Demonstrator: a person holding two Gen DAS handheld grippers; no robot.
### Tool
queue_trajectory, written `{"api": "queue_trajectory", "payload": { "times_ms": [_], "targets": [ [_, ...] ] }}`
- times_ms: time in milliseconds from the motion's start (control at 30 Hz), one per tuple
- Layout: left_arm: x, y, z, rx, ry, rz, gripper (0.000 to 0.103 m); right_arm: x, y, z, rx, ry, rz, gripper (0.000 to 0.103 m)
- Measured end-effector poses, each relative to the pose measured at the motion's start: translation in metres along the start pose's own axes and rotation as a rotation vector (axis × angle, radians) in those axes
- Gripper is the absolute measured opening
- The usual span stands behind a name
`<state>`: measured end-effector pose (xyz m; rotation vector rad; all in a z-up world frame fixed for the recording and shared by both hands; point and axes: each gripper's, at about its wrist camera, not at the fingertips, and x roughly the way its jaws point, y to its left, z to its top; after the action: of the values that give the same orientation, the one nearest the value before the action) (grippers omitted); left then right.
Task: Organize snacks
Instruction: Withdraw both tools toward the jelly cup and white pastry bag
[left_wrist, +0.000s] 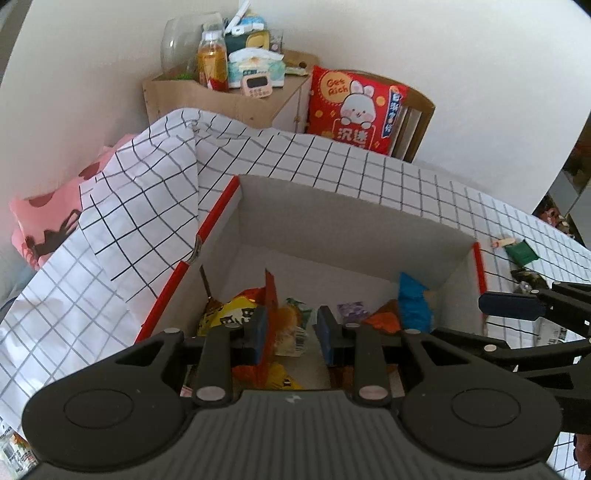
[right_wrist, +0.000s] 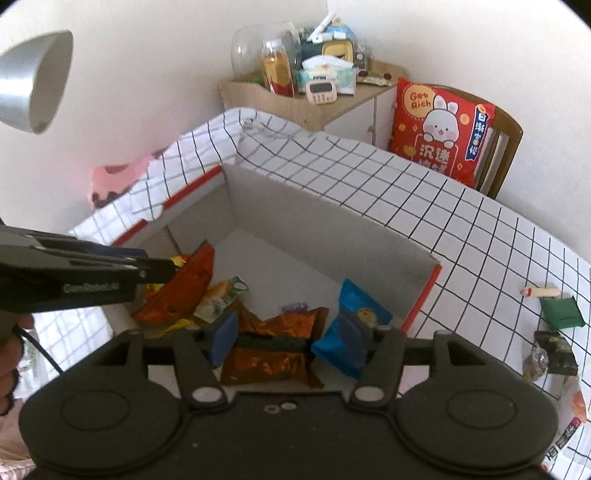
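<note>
Left wrist view shows your left gripper (left_wrist: 291, 338) hovering over the near edge of the cardboard box (left_wrist: 332, 206), fingers spread with nothing between them; the orange snack packet (left_wrist: 271, 295) and the yellow packet (left_wrist: 232, 314) stand below in the box's left half. Your right gripper (right_wrist: 288, 338) is likewise spread wide and empty, above the copper-foil packet (right_wrist: 280, 343), with the blue packet (right_wrist: 354, 325) leaning toward the box's right wall. So most snacks sit inside the box already. Still out on the checked tablecloth (right_wrist: 443, 206), near the table's right edge, are a green packet (right_wrist: 561, 314), a dark packet (right_wrist: 556, 350) and a small sausage-shaped snack (right_wrist: 541, 292).

The likely trouble is crowding: both tools hang over the same box, close together, so reaching sideways could knock one into the other. Dipping in could also tip the upright orange packet or catch a box wall and drag the box across the loose cloth. The leftover packets lie near the table's edge, where a careless nudge may push them off.
</note>
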<state>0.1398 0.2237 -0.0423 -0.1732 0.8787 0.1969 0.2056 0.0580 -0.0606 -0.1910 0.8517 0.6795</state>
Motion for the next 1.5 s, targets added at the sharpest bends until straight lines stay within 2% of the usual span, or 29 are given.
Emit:
{"api": "queue_trajectory", "payload": {
  "times_ms": [300,500,533,633,667,900,967,1100,1200,1233,1300,1500],
  "targets": [
    [-0.031,-0.022,-0.004,0.038,-0.061,-0.044,0.028,-0.041,-0.006,-0.007,0.033,-0.064,0.017,0.065],
    [-0.050,-0.039,-0.008,0.056,-0.086,-0.091,0.030,-0.067,-0.015,-0.015,0.054,-0.107,0.018,0.070],
    [-0.052,-0.043,-0.009,0.057,-0.089,-0.101,0.034,-0.071,-0.017,-0.017,0.060,-0.114,0.018,0.071],
    [-0.061,-0.053,-0.012,0.061,-0.114,-0.120,0.056,-0.084,-0.023,-0.024,0.080,-0.132,0.020,0.073],
    [-0.064,-0.057,-0.013,0.066,-0.127,-0.126,0.056,-0.089,-0.025,-0.027,0.084,-0.139,0.017,0.073],
    [-0.073,-0.093,-0.020,0.107,-0.145,-0.169,0.058,-0.120,-0.048,-0.051,0.112,-0.180,-0.017,0.082],
    [-0.072,-0.105,-0.021,0.112,-0.143,-0.188,0.063,-0.129,-0.058,-0.059,0.125,-0.189,-0.031,0.085],
    [-0.071,-0.133,-0.026,0.143,-0.139,-0.222,0.064,-0.144,-0.078,-0.079,0.145,-0.196,-0.081,0.088],
    [-0.068,-0.151,-0.030,0.148,-0.132,-0.248,0.072,-0.153,-0.095,-0.094,0.162,-0.194,-0.118,0.090],
    [-0.068,-0.158,-0.031,0.148,-0.134,-0.254,0.074,-0.156,-0.101,-0.098,0.171,-0.192,-0.130,0.094],
    [-0.066,-0.168,-0.032,0.149,-0.130,-0.268,0.074,-0.161,-0.114,-0.109,0.191,-0.197,-0.147,0.098],
    [-0.051,-0.206,-0.033,0.136,-0.095,-0.274,0.074,-0.166,-0.149,-0.132,0.214,-0.188,-0.210,0.099]
  ]
}}
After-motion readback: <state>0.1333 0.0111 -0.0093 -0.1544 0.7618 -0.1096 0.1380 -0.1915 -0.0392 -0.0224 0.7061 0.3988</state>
